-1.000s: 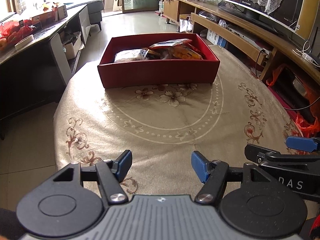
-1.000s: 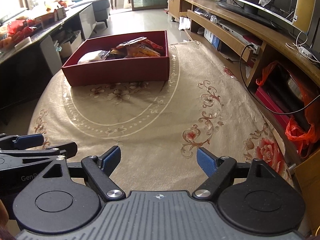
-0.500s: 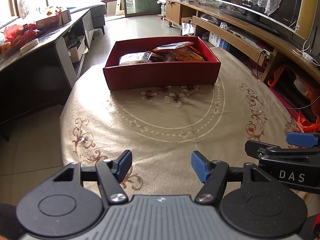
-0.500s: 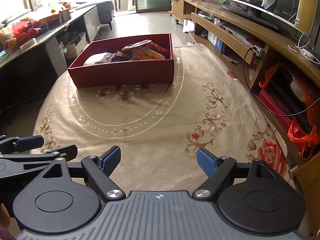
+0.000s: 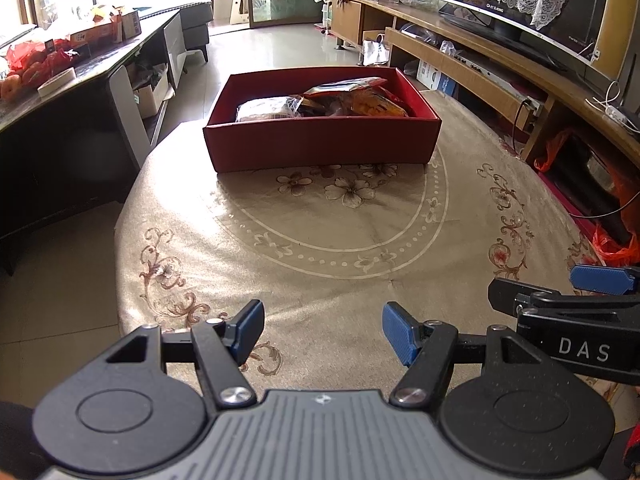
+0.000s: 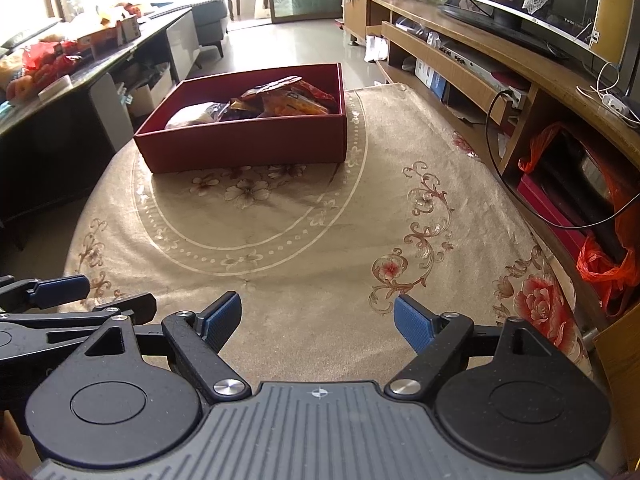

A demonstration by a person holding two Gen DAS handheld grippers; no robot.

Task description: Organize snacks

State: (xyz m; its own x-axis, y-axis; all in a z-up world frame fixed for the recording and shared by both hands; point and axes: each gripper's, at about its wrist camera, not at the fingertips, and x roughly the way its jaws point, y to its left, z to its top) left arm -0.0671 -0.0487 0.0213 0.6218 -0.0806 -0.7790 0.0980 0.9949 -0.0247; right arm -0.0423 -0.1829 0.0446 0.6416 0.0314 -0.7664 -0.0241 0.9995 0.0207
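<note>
Plainly, both tools idle: left gripper (image 5: 323, 327) and right gripper (image 6: 318, 322) gape empty, side by side low over near edge of tablecloth (image 5: 320, 240), well apart from red box (image 5: 320, 144). Snack packets (image 5: 320, 102) lie heaped inside box at table's far side; none loose on cloth, so sorting looks done or not begun. Versus a second back: box sits higher and smaller in both views; jaw gaps unchanged.
</note>
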